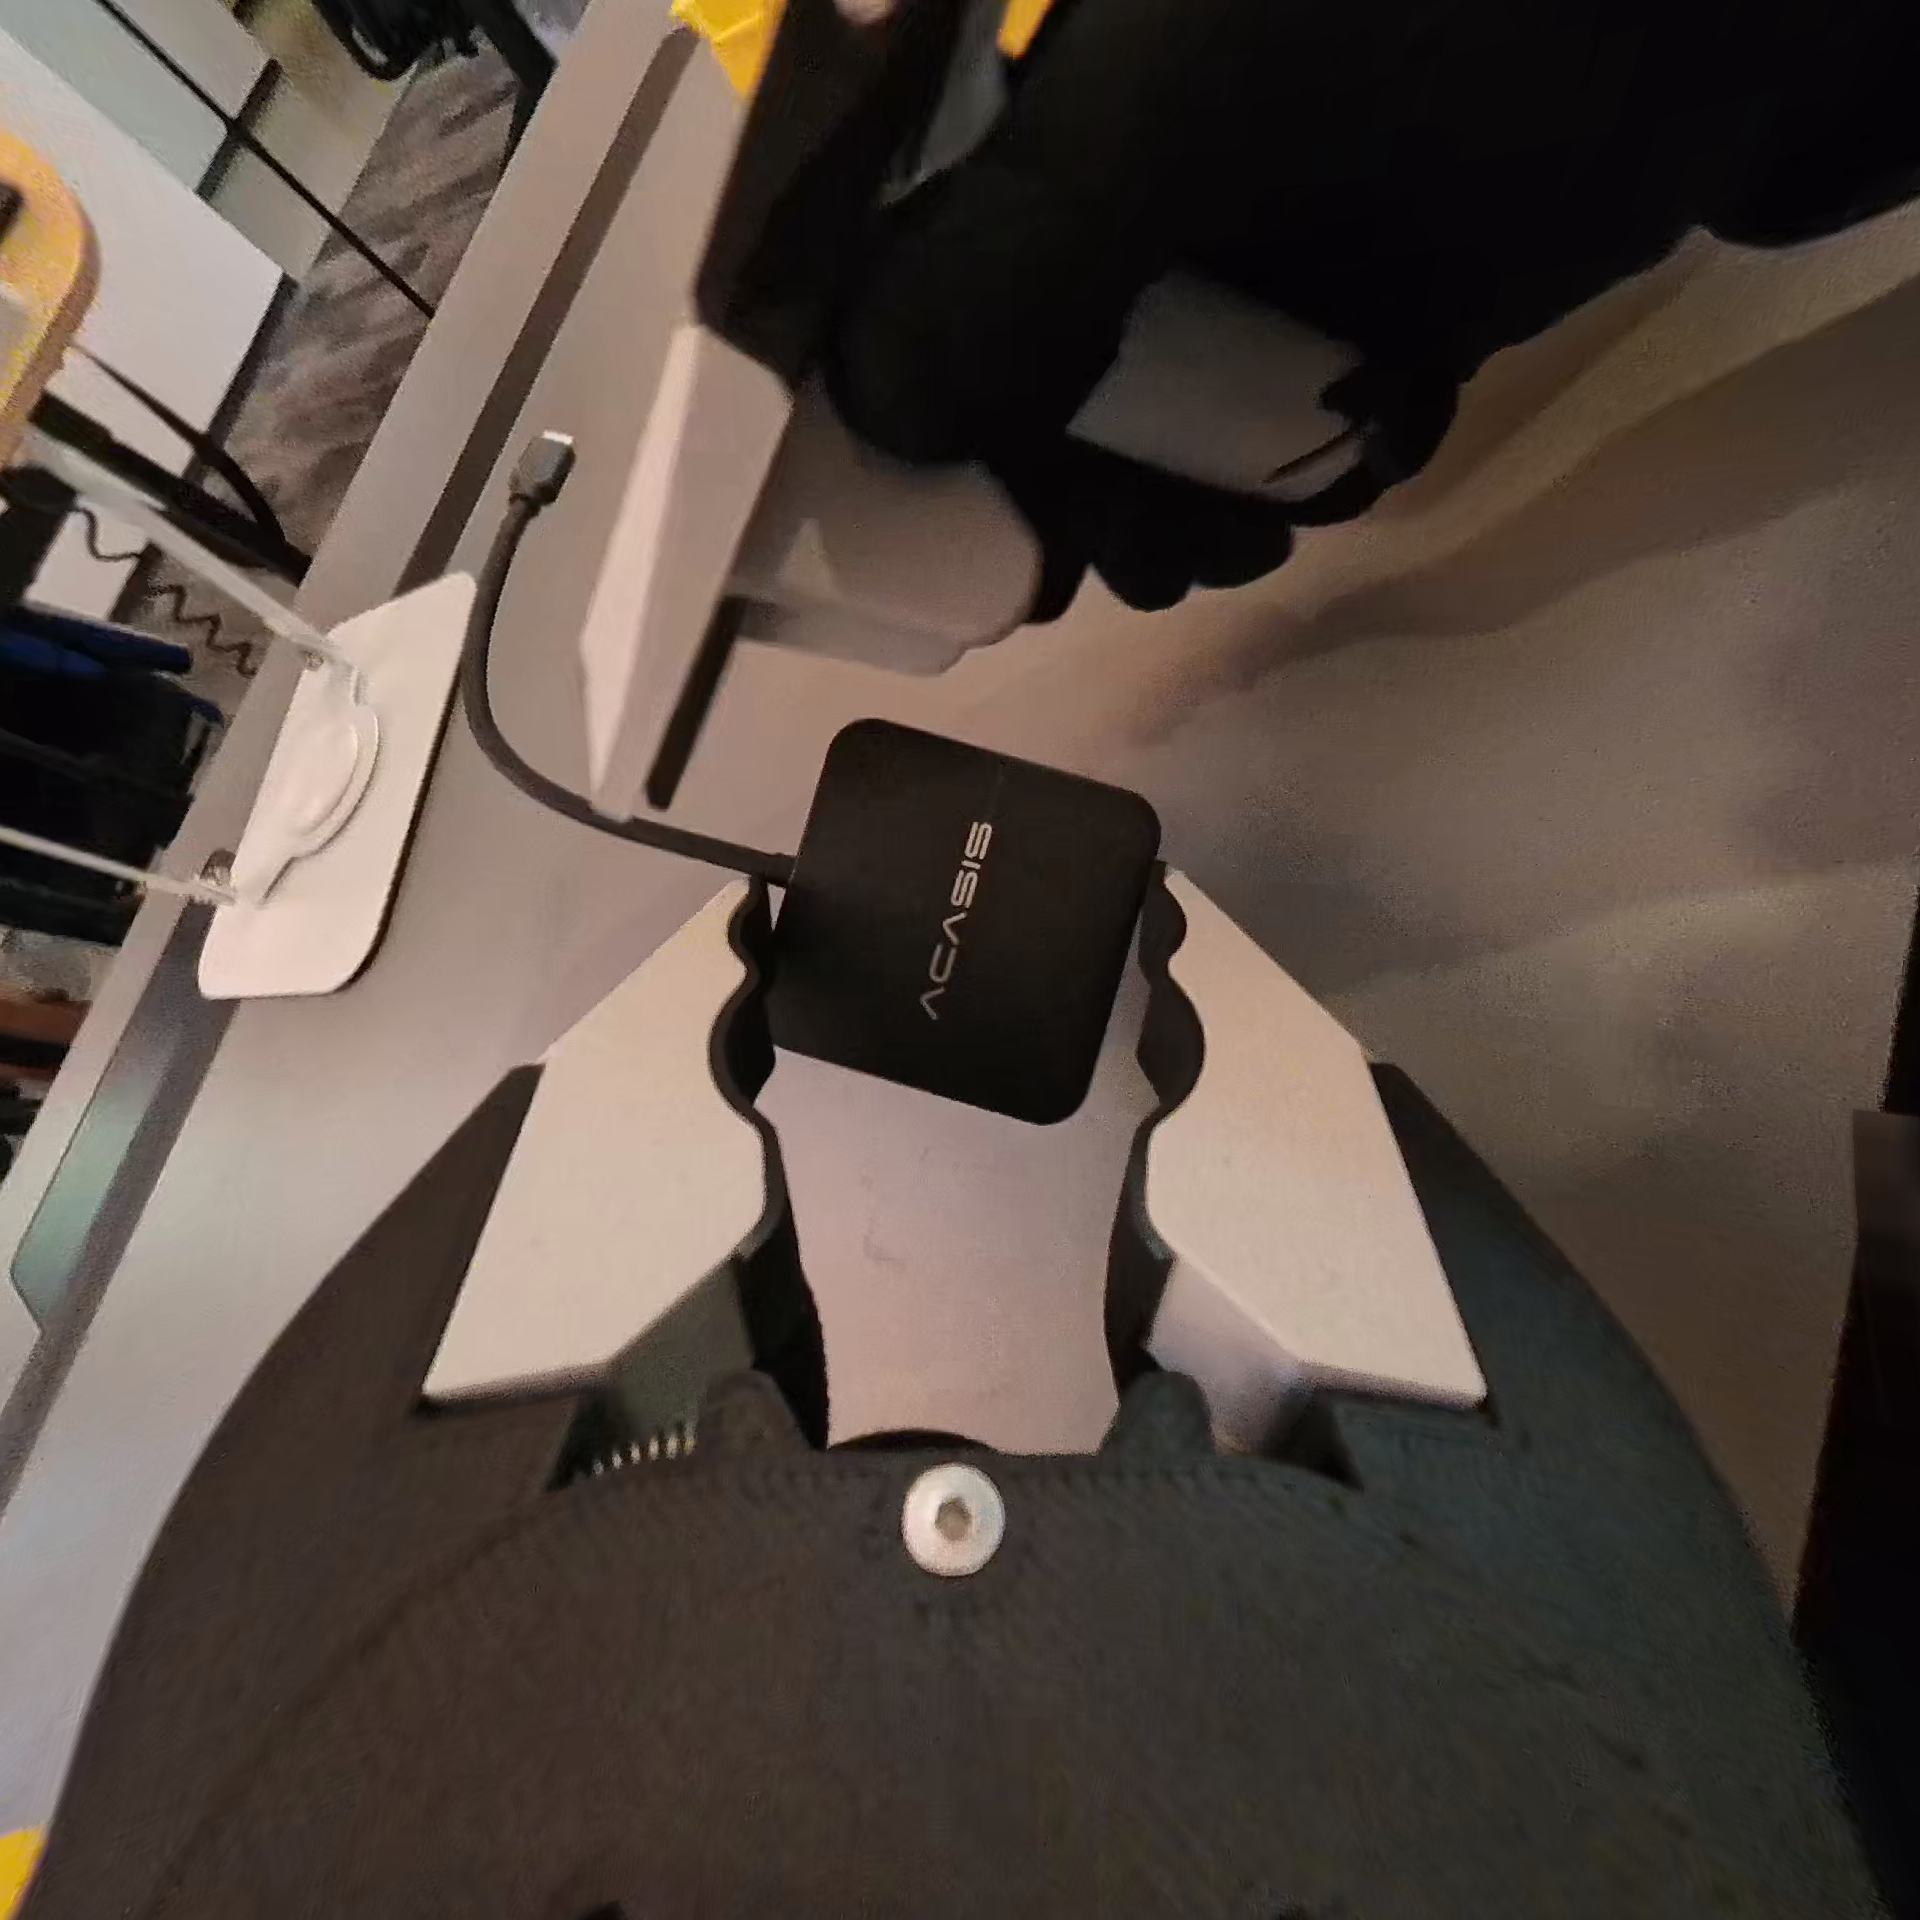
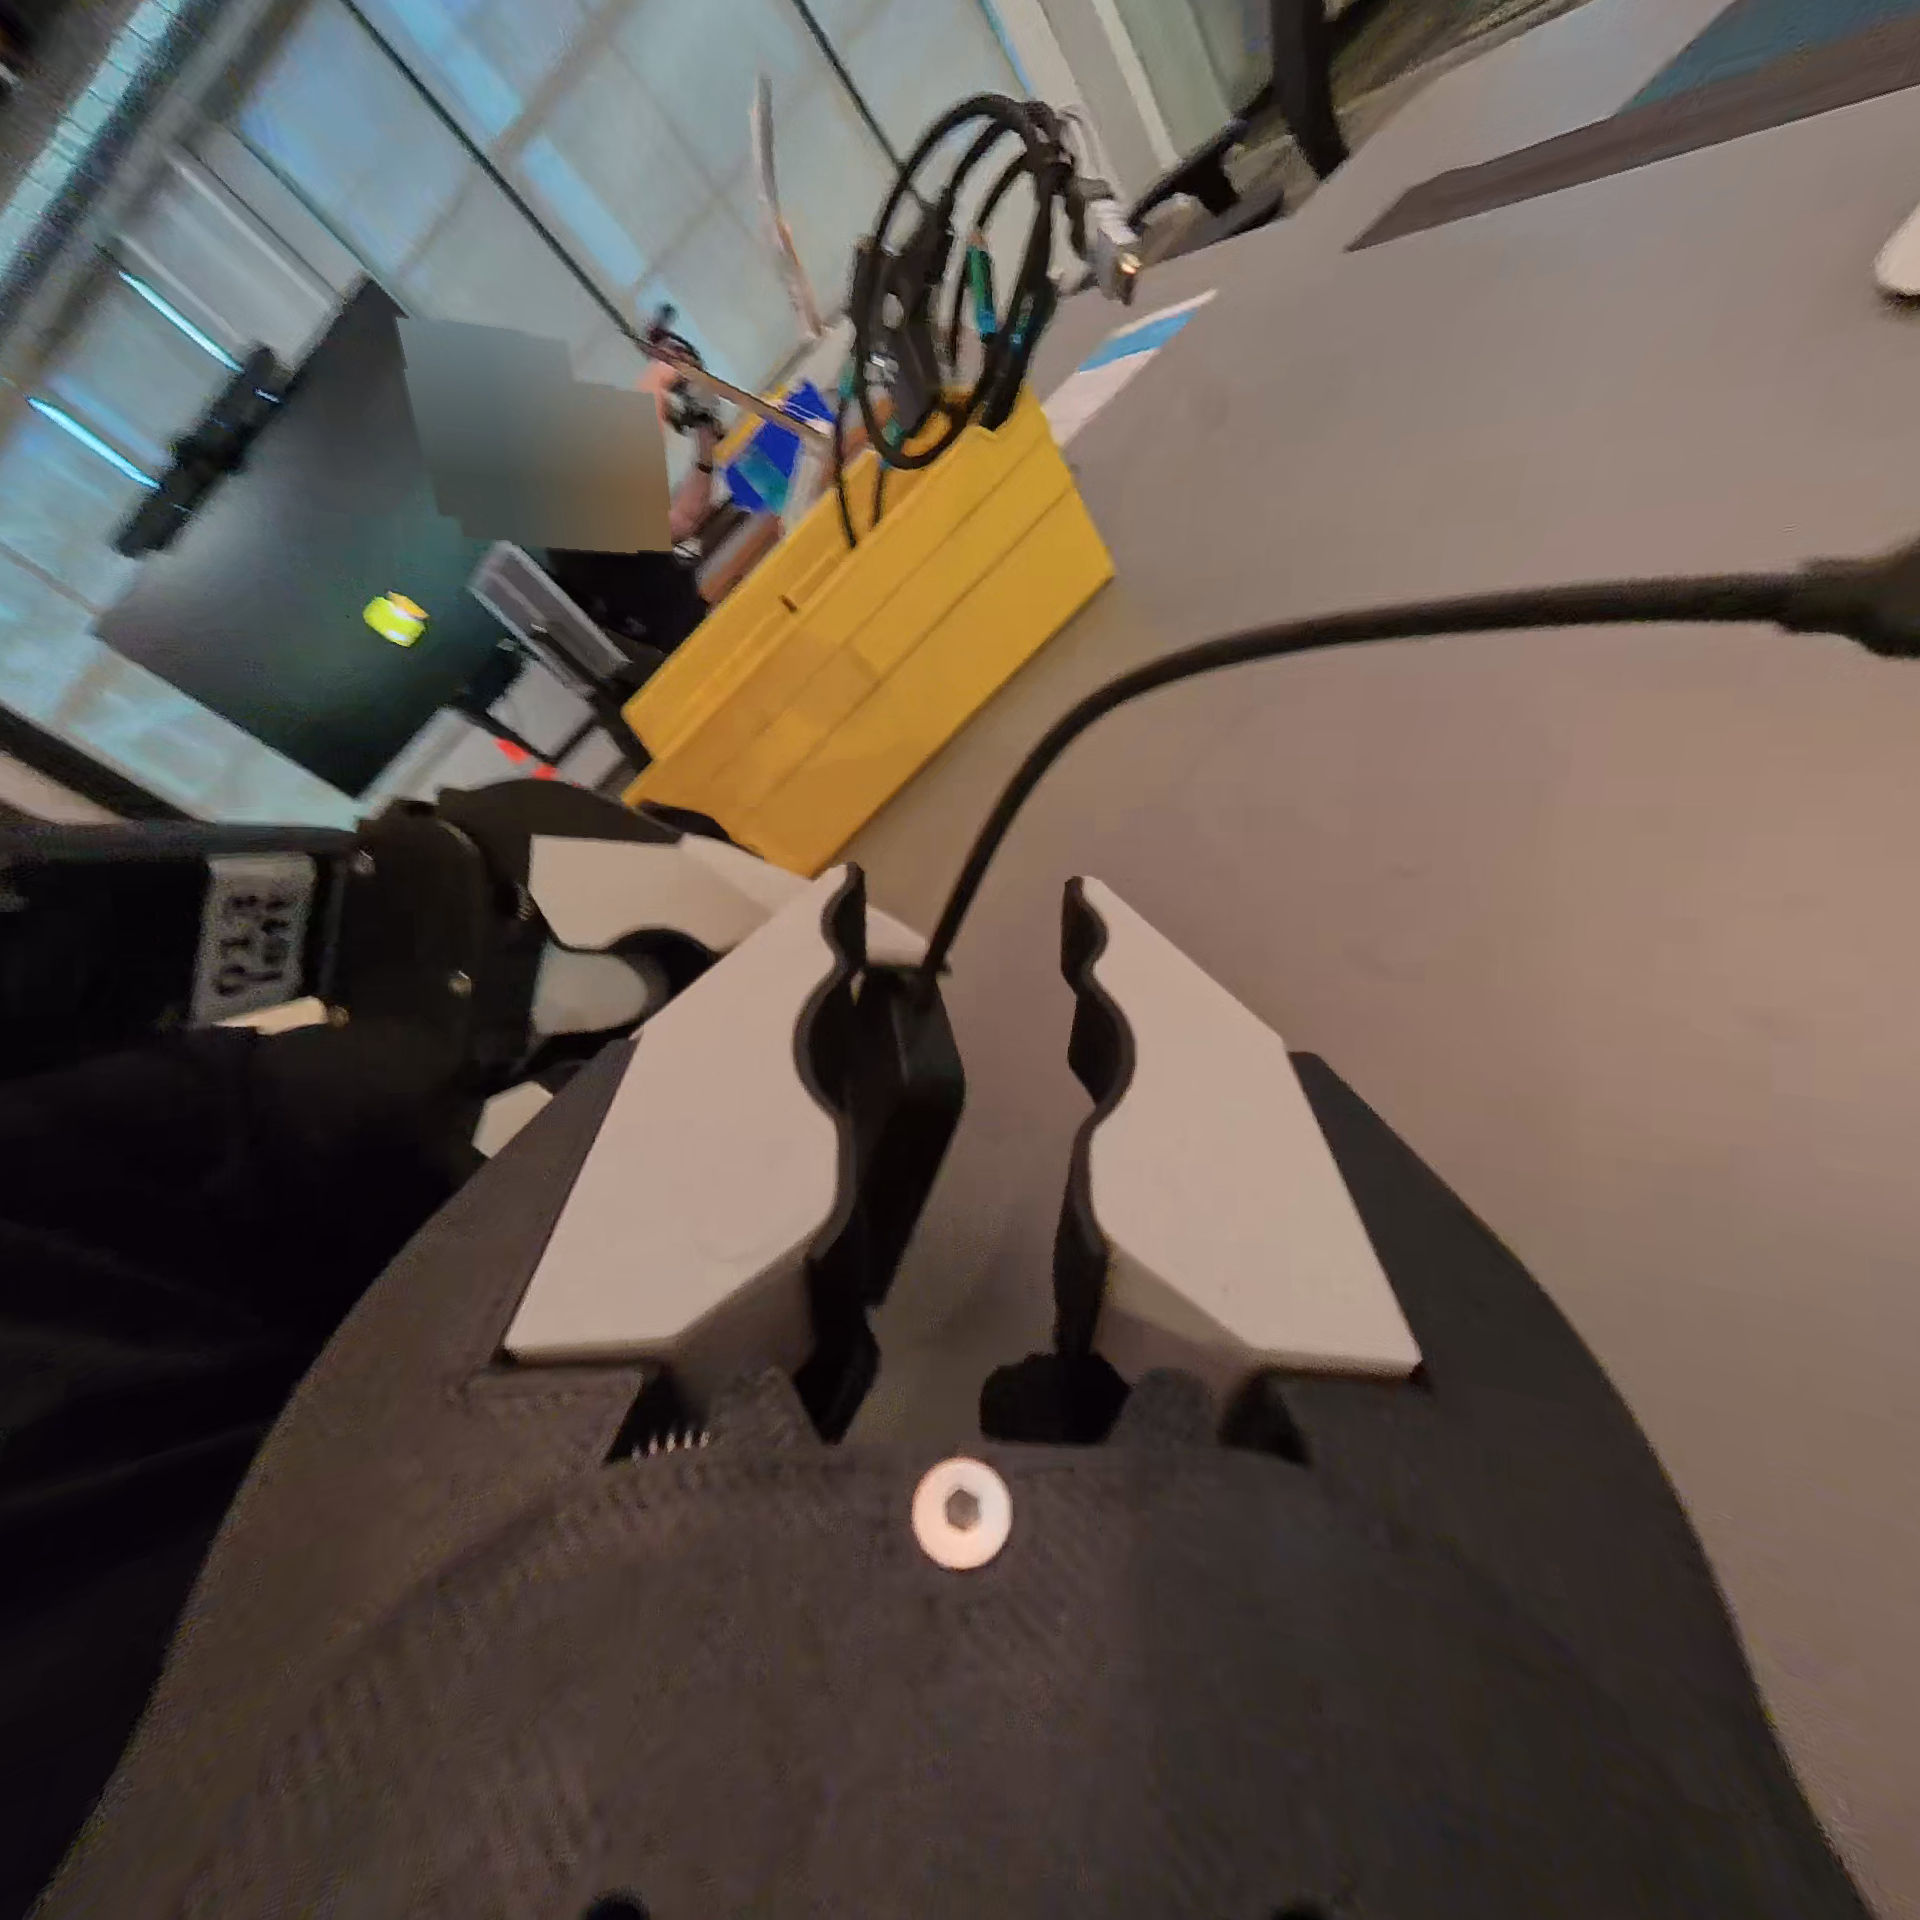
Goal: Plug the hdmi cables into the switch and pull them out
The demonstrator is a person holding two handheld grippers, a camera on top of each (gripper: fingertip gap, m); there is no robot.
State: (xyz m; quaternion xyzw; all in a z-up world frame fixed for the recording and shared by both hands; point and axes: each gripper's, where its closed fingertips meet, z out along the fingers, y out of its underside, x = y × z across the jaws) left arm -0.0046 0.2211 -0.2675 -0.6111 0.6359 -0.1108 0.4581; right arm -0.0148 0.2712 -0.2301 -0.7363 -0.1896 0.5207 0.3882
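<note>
A black square switch (image 1: 935,987) with a short black cable (image 1: 488,665) ending in a plug (image 1: 548,457) sits between the tips of my left gripper (image 1: 961,914), just above the grey table (image 1: 1455,831). Both jaws press its sides. In the right wrist view the switch (image 2: 904,1091) shows edge-on through the gap of my right gripper (image 2: 966,904), close to the left finger. Its cable (image 2: 1247,644) arcs right to the plug (image 2: 1860,603). The right gripper is open and holds nothing. Its fingers (image 1: 675,540) hang just beyond the switch, held by a black-gloved hand (image 1: 1247,156).
A yellow bin (image 2: 883,644) with coiled black cables (image 2: 956,281) stands farther along the table. A flat white stand base (image 1: 332,790) lies near the table's left edge. A person, blurred out, stands in the background (image 2: 540,436).
</note>
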